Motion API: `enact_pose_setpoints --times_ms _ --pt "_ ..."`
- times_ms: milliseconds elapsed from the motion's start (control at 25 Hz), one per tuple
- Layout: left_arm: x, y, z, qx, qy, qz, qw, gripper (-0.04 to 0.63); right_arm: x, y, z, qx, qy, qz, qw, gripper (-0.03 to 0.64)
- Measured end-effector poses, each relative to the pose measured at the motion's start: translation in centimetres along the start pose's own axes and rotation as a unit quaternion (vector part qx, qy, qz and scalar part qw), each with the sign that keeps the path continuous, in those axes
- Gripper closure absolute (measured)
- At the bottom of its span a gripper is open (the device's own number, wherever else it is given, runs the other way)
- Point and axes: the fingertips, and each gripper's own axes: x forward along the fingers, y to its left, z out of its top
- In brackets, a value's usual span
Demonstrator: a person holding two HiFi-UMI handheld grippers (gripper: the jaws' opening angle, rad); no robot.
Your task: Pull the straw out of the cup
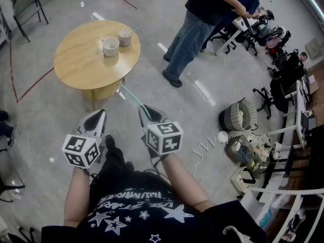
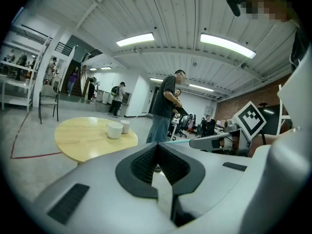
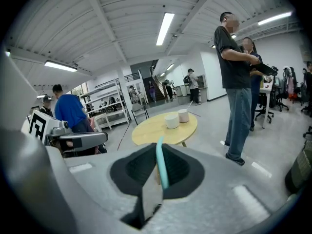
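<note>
A pale teal straw (image 1: 130, 96) sticks out forward from my right gripper (image 1: 146, 110), which is shut on it well short of the round wooden table (image 1: 81, 67). In the right gripper view the straw (image 3: 161, 165) runs up between the closed pads. Two white cups stand on the table, the nearer cup (image 1: 110, 46) and the farther cup (image 1: 125, 36) with a thin stick leaning out of it. My left gripper (image 1: 98, 114) hangs beside the right one, shut with nothing in it (image 2: 157, 149). Both cups are far from both grippers.
A person in jeans (image 1: 195, 29) stands just right of the table. Office chairs, bags and a basket (image 1: 238, 116) crowd the right side, with a coiled cable (image 1: 202, 148) on the floor. A dark chair (image 1: 30, 6) stands at the far left.
</note>
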Motion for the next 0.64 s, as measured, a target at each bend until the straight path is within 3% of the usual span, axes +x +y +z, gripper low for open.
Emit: enact_pose_setpoints --times_ms 640 --pt "-1.9 -1.9 -1.2 0.003 -0.004 0.003 1.0000 0.591 -2.1 1.1 -1.9 -0.021 0.006 0.014 1.000 0.589"
